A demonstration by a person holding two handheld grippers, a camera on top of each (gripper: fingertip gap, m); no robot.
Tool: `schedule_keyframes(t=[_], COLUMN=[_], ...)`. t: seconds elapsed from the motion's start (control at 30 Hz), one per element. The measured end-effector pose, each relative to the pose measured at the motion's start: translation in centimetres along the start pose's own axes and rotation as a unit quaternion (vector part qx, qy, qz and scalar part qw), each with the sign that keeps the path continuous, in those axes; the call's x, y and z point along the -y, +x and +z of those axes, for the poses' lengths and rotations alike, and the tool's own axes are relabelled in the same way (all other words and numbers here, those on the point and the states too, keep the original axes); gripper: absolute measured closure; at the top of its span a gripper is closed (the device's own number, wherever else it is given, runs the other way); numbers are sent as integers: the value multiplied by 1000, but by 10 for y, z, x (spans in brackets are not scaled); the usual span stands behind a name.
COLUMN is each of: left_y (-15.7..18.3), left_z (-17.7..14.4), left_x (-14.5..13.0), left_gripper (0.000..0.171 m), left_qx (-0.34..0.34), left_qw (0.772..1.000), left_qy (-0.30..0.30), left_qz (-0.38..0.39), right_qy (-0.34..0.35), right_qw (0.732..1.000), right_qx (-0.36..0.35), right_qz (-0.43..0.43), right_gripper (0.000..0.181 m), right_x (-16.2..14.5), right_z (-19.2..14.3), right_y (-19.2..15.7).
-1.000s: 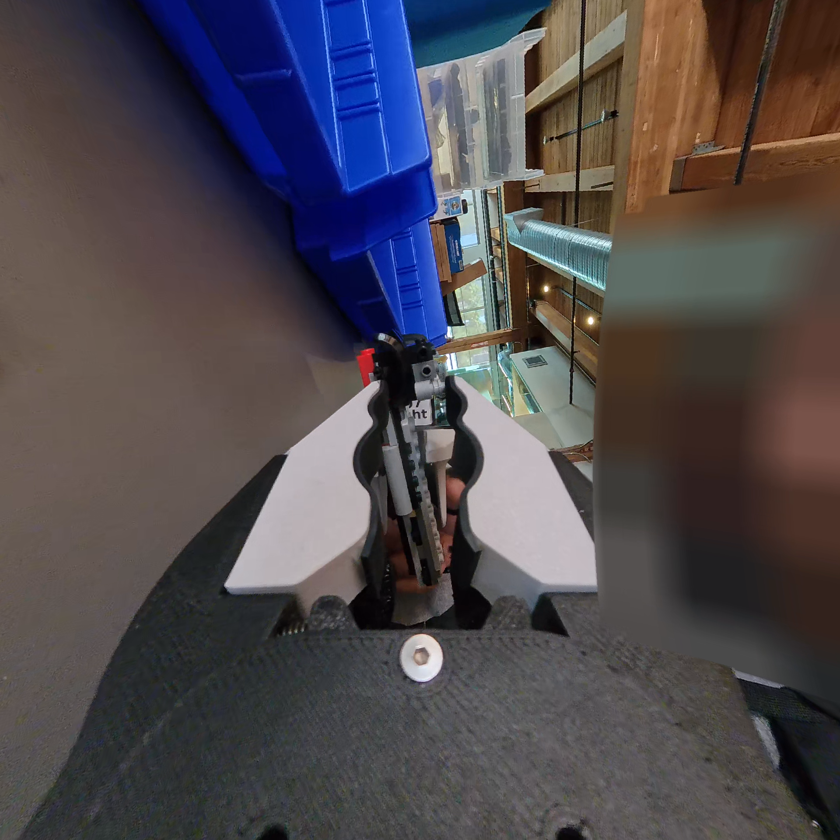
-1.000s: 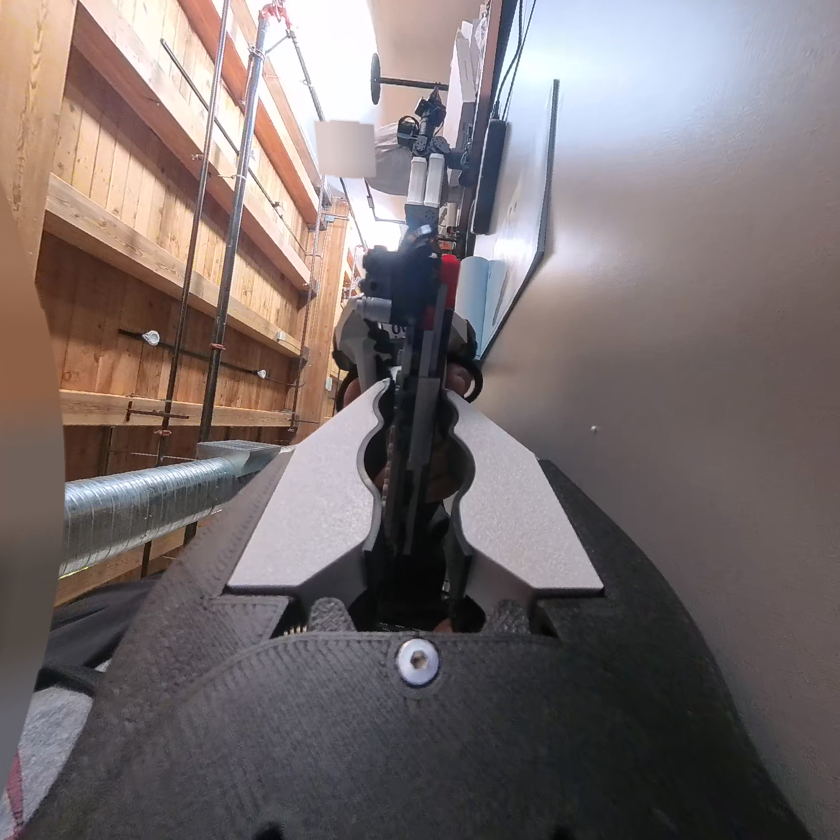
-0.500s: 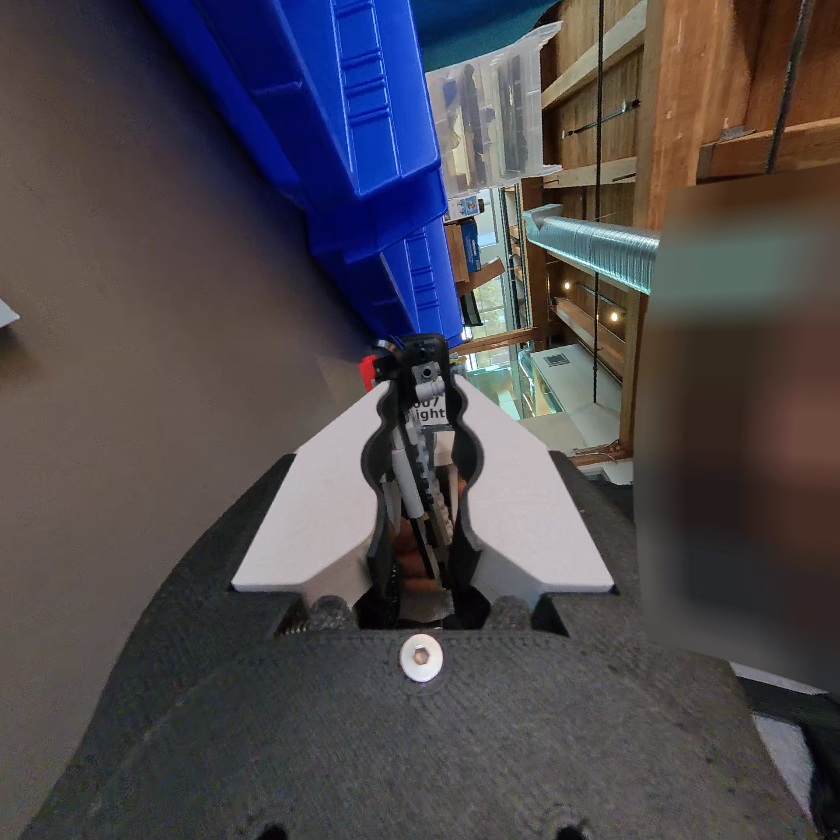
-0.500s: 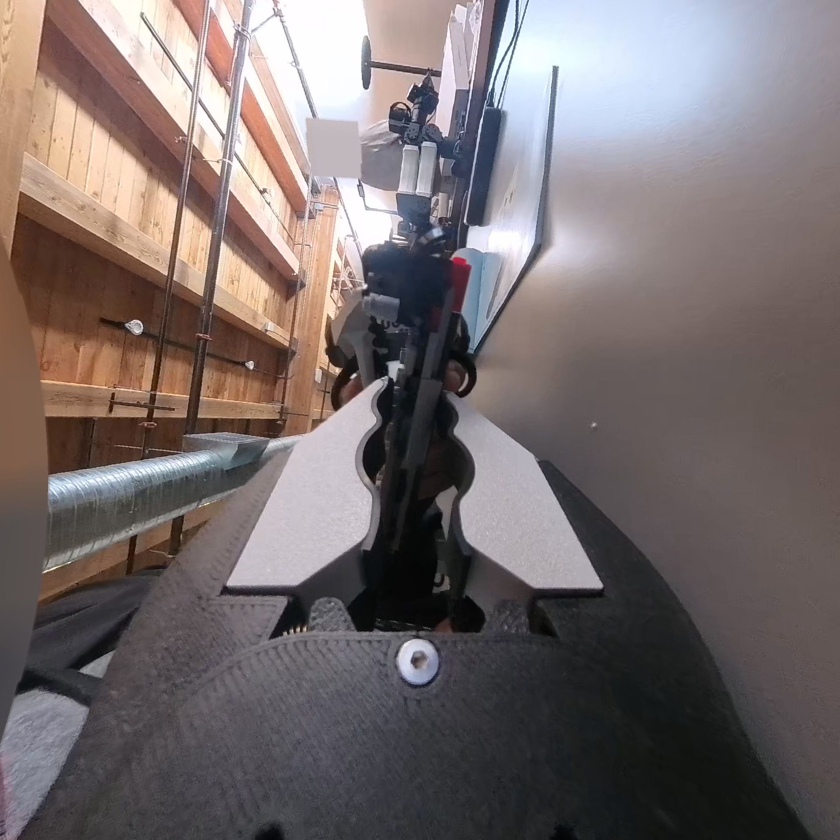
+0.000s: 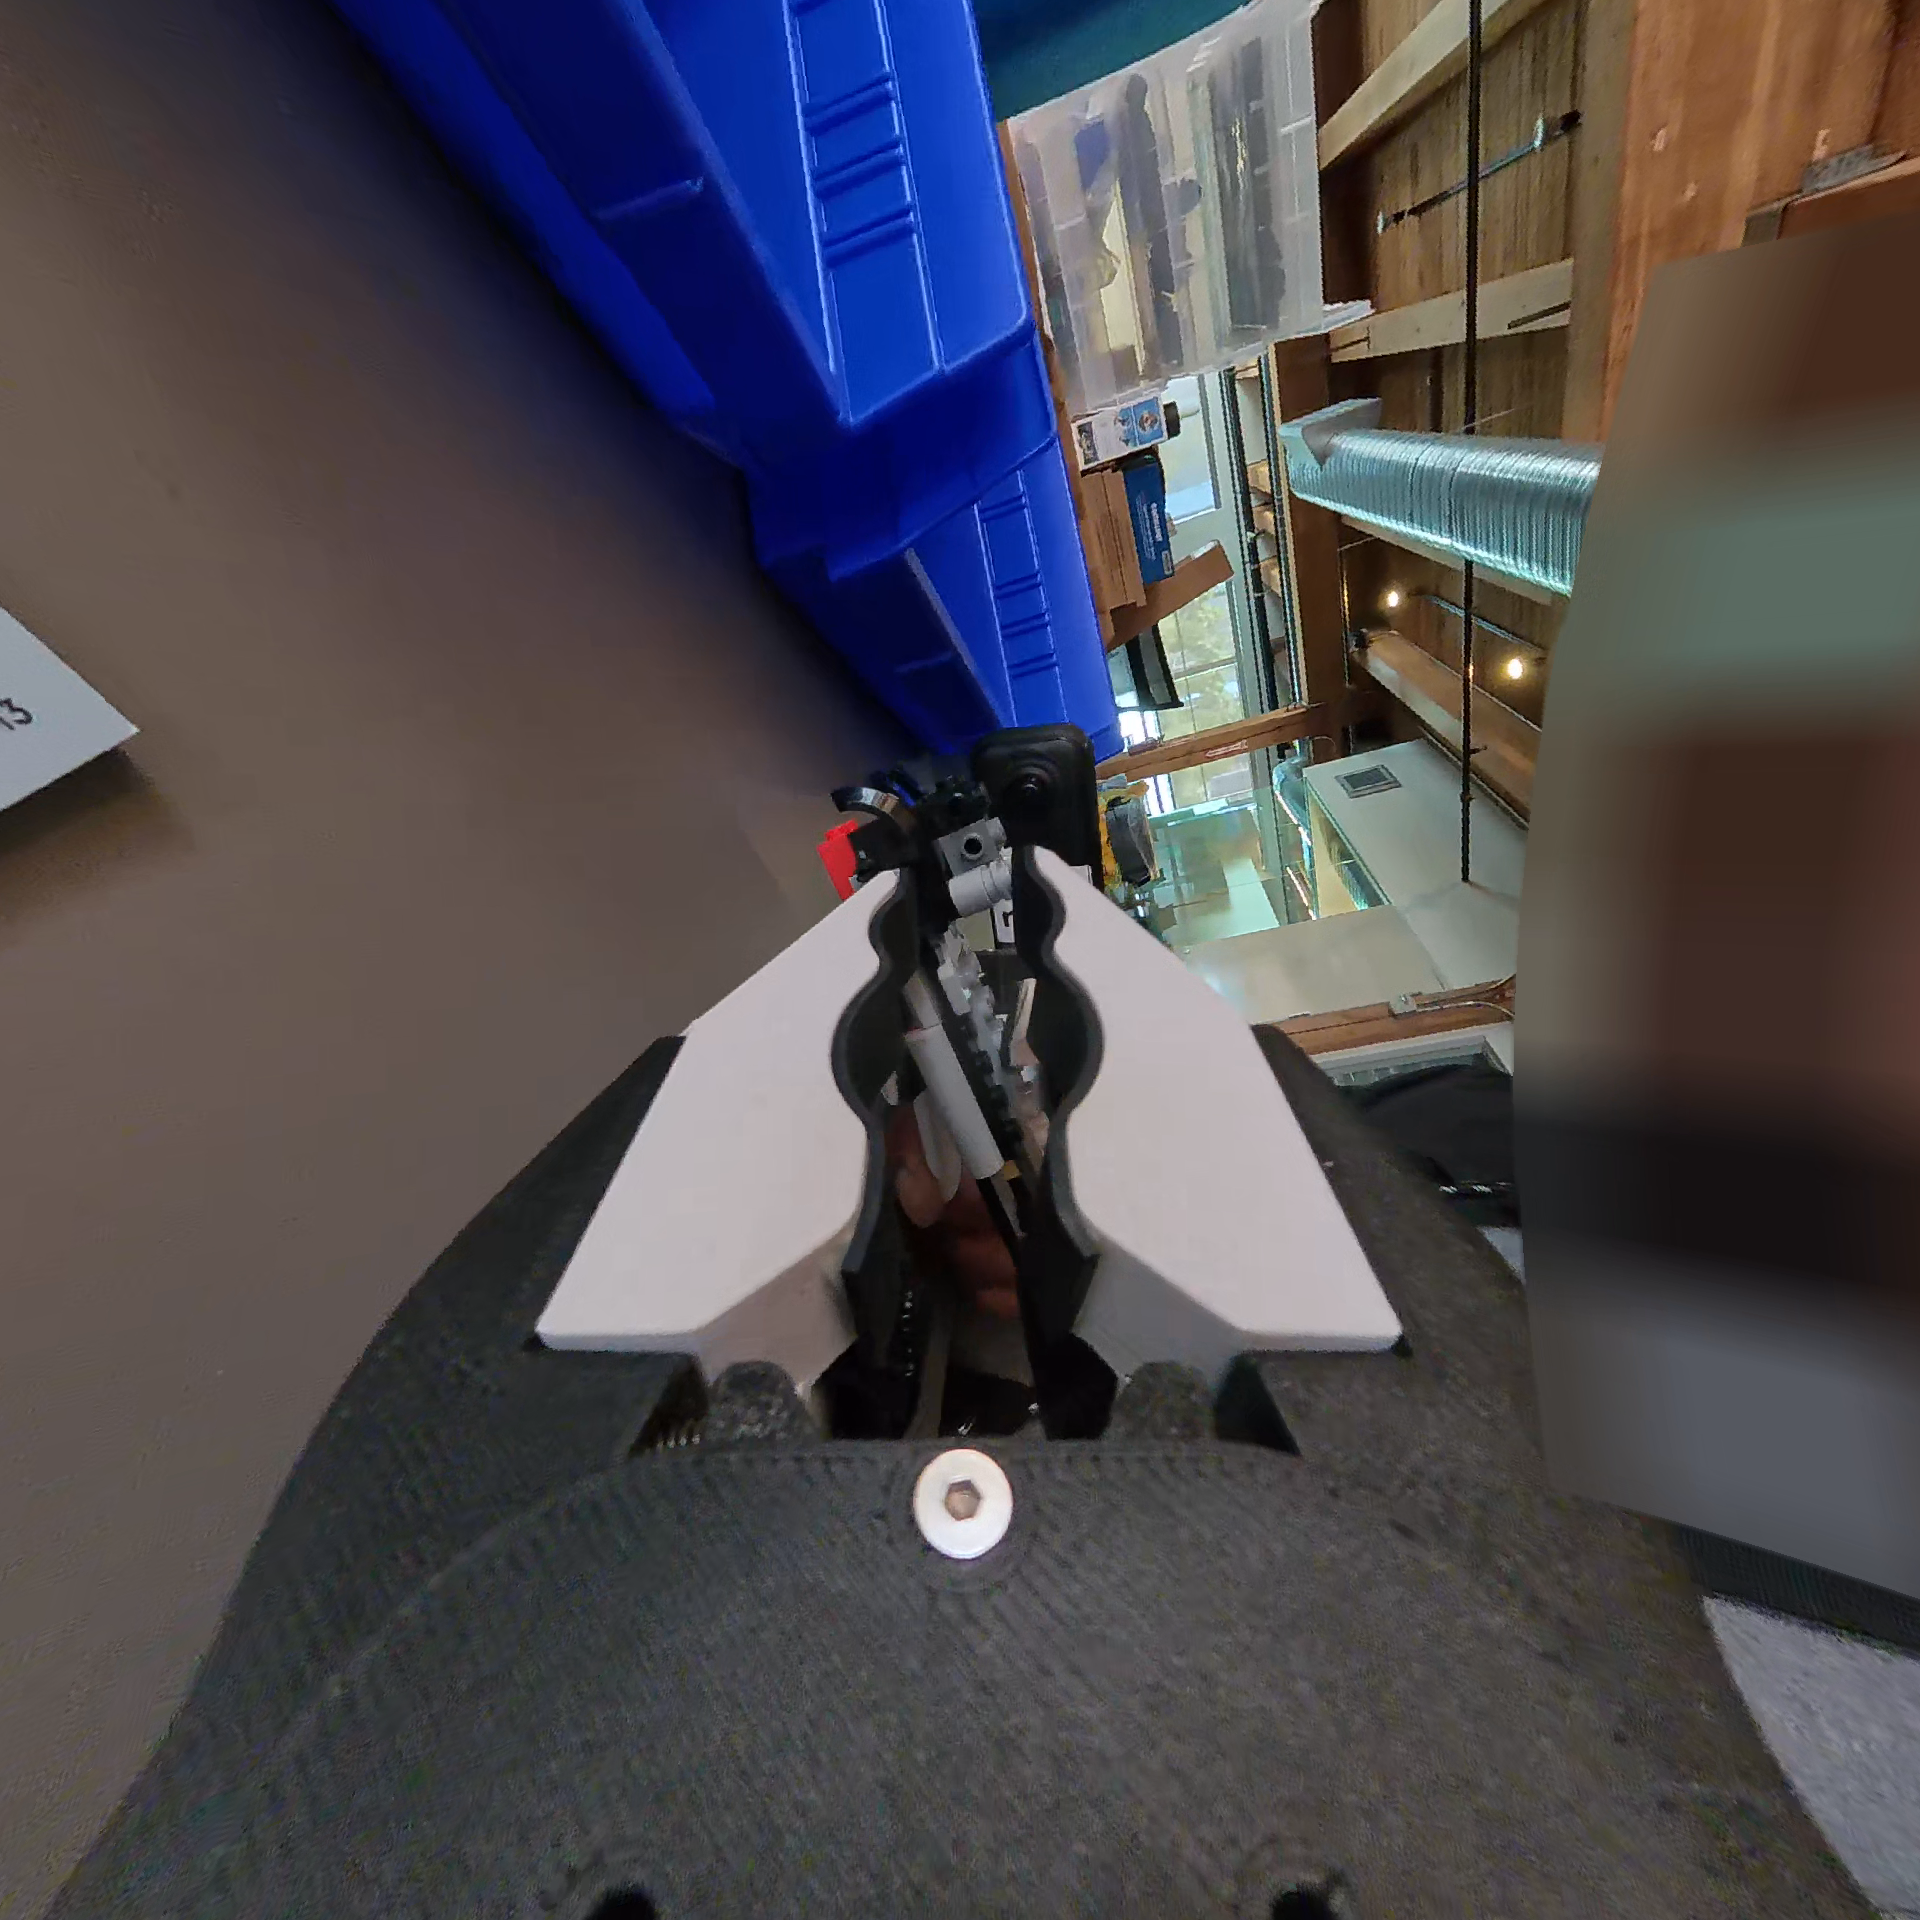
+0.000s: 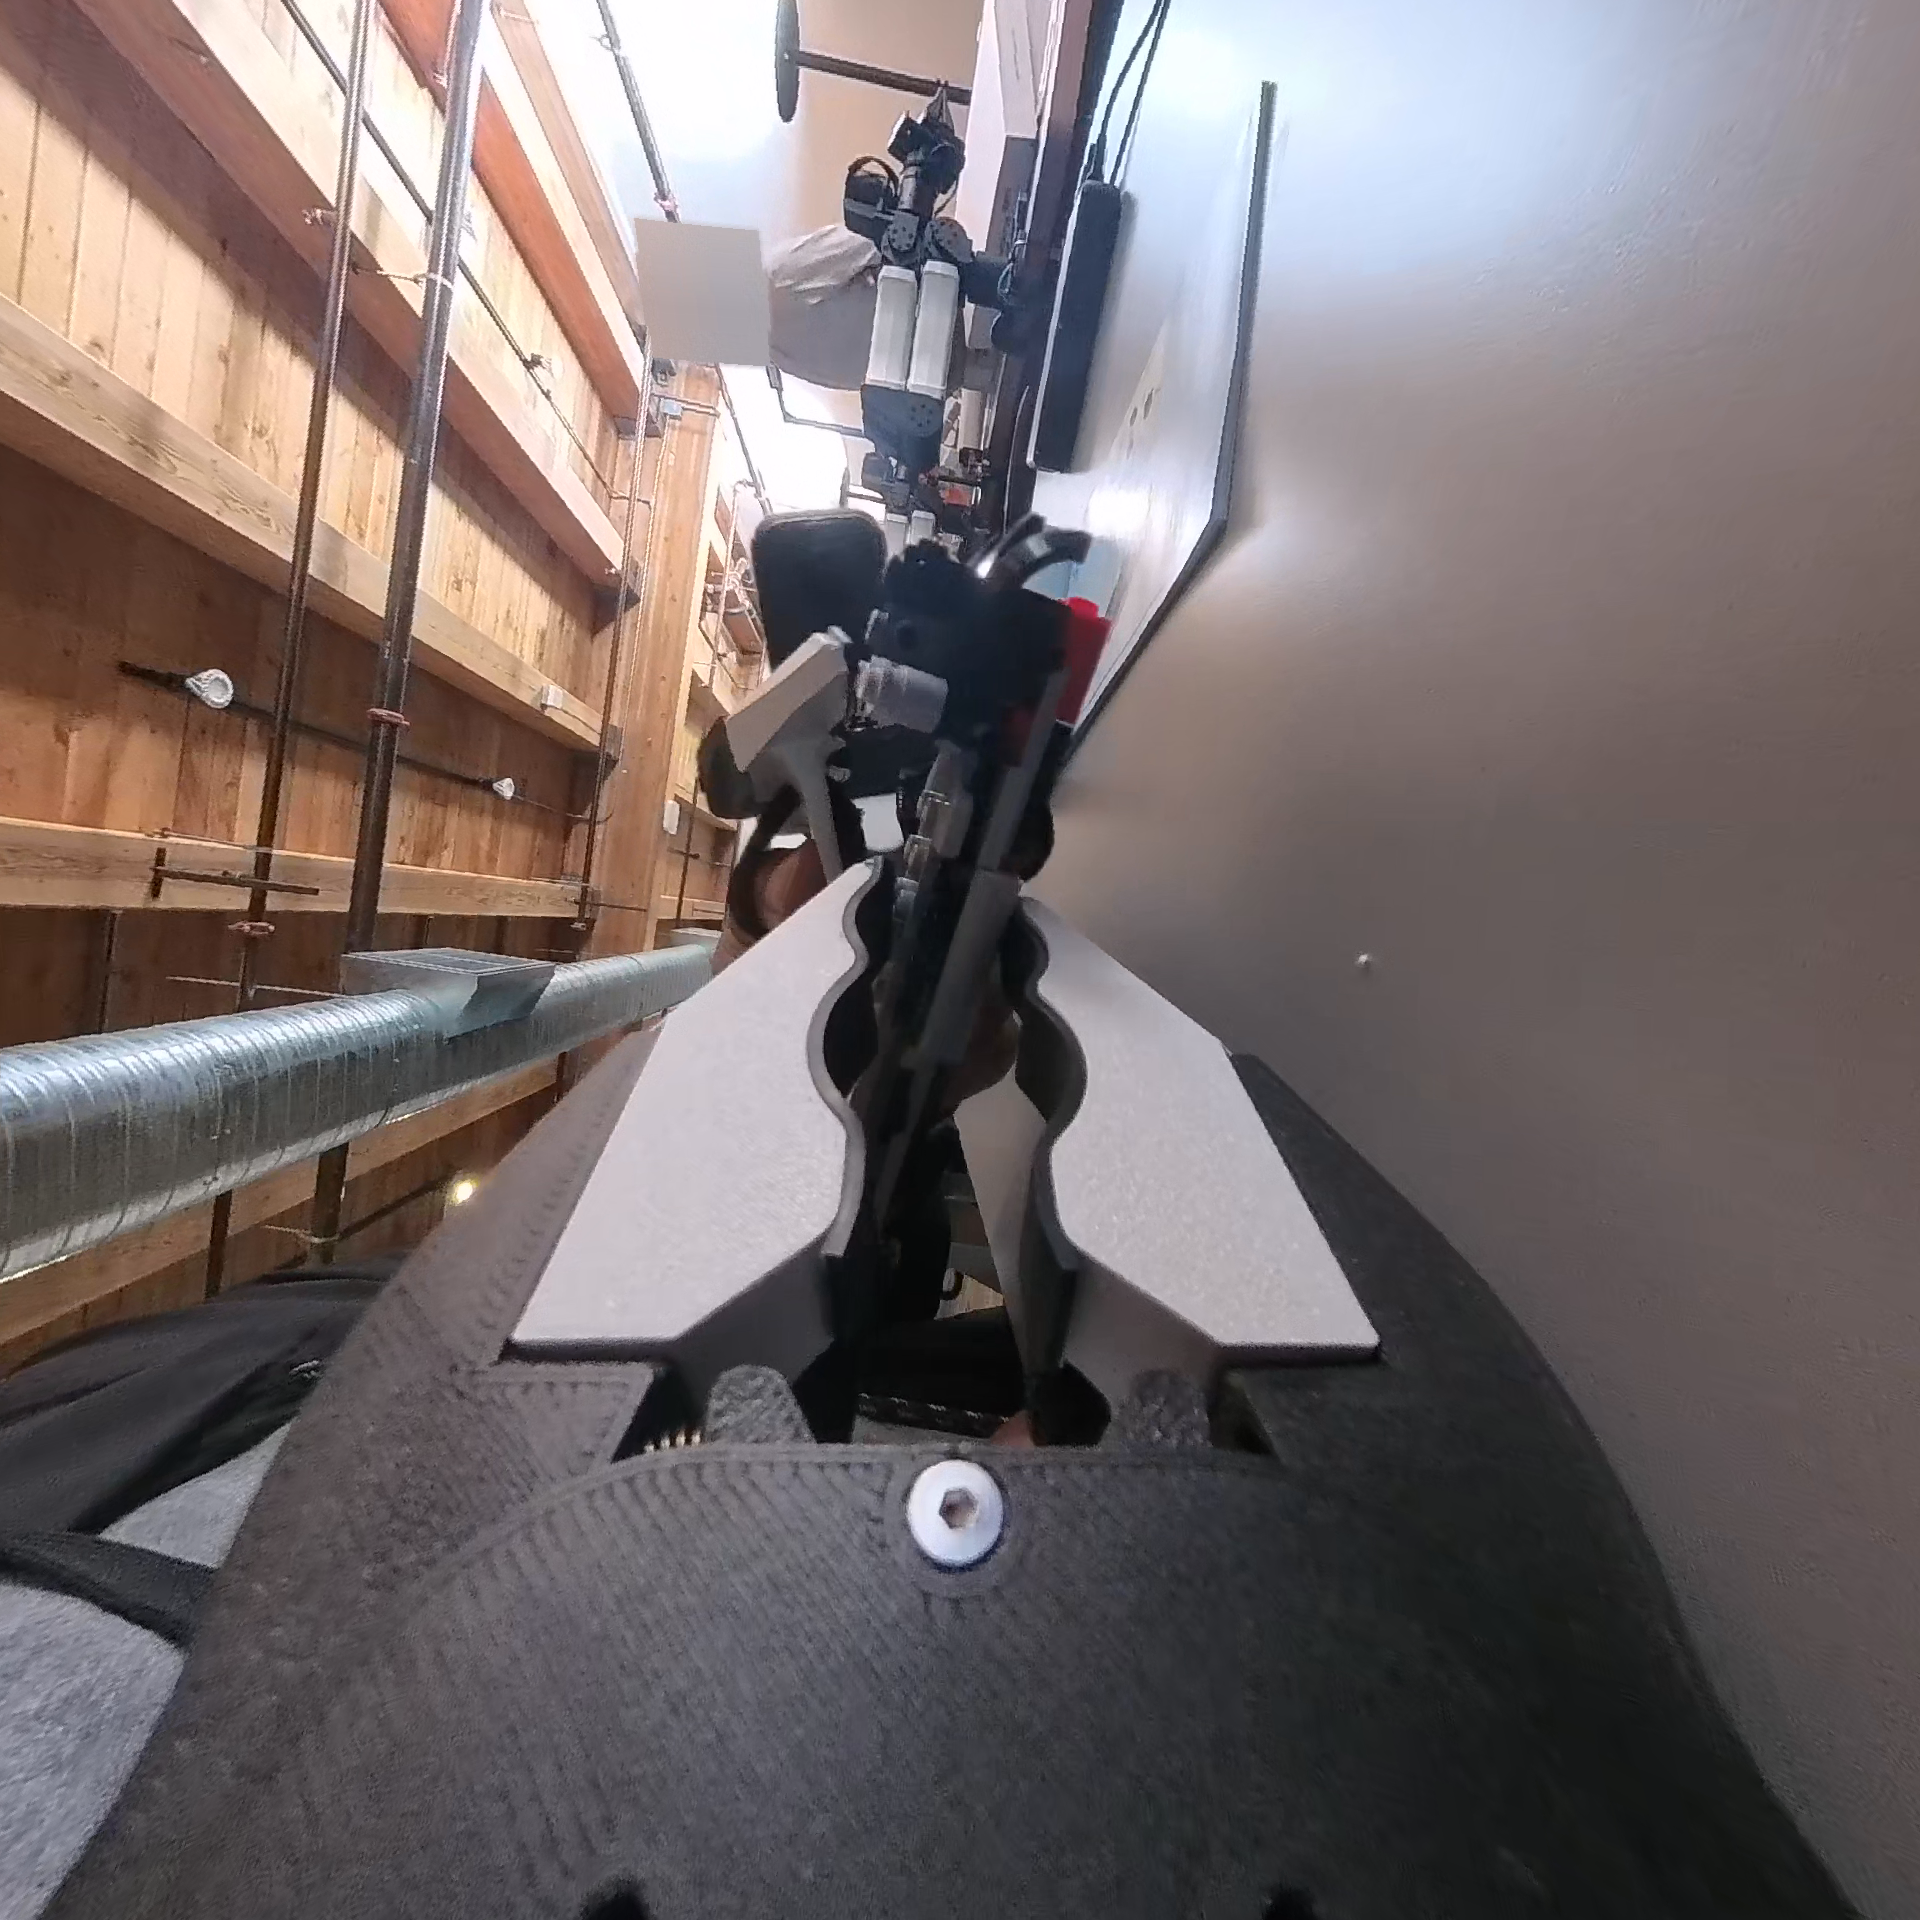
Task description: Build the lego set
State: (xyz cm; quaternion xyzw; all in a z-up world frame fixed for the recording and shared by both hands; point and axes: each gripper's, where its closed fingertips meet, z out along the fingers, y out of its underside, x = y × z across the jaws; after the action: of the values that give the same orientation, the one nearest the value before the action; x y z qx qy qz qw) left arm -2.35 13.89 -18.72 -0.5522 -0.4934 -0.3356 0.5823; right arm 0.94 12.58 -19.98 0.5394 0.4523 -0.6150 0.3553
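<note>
A slim lego assembly (image 5: 951, 997) of black, grey and white parts with a red piece at its tip is held above the table, between both grippers, which face each other. My left gripper (image 5: 964, 873) is shut on one end of it. My right gripper (image 6: 945, 888) is shut on the other end; the assembly (image 6: 971, 665) leans to the right between its fingers. In the right wrist view one pale finger of the left gripper (image 6: 790, 717) shows beside the assembly's grey part. In the left wrist view the right gripper's black camera (image 5: 1034, 790) shows behind the assembly.
The grey table (image 5: 416, 623) fills the left side of the left wrist view, with blue bins (image 5: 883, 312) and a white sheet (image 5: 42, 717) on it. In the right wrist view the table (image 6: 1558, 727) carries a dark board (image 6: 1195, 416). A metal duct (image 6: 260, 1081) runs beyond. My left and right fingertips are right by each other.
The assembly has tilted between the fingers. The two grippers have shifted sideways against each other, so each now shows the other's camera and the right view shows a left finger.
</note>
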Motion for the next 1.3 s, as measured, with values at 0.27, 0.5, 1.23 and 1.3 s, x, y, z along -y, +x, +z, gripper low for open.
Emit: schedule_keyframes(t=[0.27, 0.5, 1.23, 1.3], left_y=[-1, 2, 3, 2], left_z=[-2, -4, -5, -5], left_x=[-1, 3, -7, -7], left_gripper=[153, 142, 147, 147], left_qx=[2, -11, -48, -39], left_qw=[1000, 1000, 997, 998], left_qy=[-3, 10, 13, 12], left_qz=[5, -21, -59, -52], right_qy=[-9, -4, -11, -13], right_qw=[1000, 1000, 999, 999], right_qx=[-8, -22, -31, -32], right_qz=[-5, -8, -33, -33], right_gripper=[159, 161, 162, 161], right_x=[-3, -2, -4, -4], right_z=[2, 2, 3, 4], right_y=[1, 5, 4, 4])
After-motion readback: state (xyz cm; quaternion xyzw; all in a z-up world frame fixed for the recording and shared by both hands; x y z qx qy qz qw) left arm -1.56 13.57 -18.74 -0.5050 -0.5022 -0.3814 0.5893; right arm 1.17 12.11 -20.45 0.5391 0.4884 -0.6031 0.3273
